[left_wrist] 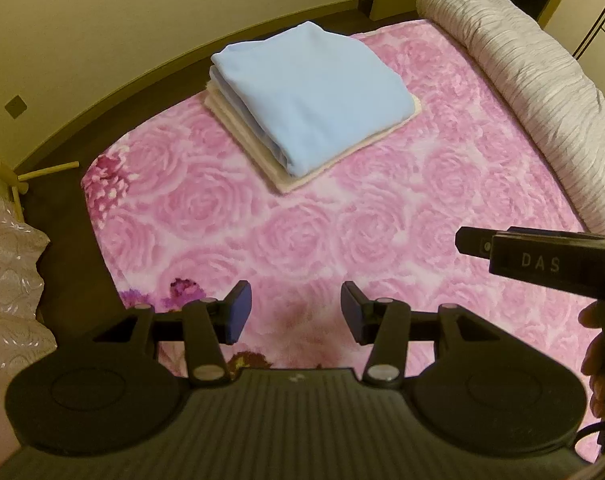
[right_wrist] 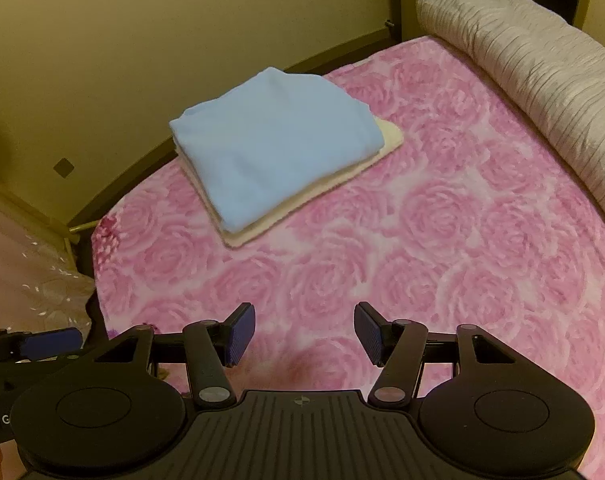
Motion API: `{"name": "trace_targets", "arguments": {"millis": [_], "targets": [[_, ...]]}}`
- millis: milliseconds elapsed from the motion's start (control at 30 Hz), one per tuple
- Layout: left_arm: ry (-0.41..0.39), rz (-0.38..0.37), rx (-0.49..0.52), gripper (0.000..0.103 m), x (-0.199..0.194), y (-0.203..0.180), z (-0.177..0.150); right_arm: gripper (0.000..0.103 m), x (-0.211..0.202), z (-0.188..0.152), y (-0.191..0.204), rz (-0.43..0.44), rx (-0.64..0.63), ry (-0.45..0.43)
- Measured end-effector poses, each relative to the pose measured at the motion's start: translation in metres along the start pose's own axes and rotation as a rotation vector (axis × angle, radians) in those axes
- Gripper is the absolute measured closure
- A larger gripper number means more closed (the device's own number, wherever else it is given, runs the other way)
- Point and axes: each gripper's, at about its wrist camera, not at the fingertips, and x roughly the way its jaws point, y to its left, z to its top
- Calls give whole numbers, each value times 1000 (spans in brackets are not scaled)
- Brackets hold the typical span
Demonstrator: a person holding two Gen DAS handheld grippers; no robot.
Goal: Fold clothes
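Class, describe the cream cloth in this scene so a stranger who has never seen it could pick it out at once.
Start at the wide pink rose-patterned blanket covering the bed. Near its far edge by the wall sits a stack of folded cloths. The flat cream folded cloth lies at the bottom, its edges poking out beneath the light blue folded cloth.

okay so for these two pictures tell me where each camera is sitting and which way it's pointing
Left wrist: on the left gripper, angled down over the pink rose blanket; its open jaws show, plus the right gripper and a hand at right.
Right wrist: on the right gripper, angled down likewise; open jaws, left gripper at lower left.
Shared: folded blue cloth on a cream one, grey rolled bedding.
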Motion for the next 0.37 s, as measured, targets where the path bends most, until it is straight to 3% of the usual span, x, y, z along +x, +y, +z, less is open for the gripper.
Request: {"name": "trace_targets", "arguments": {"millis": [367], "targets": [[11, 24, 1, 58, 22, 1, 20, 44, 25, 21, -5, 0, -2, 28]]}}
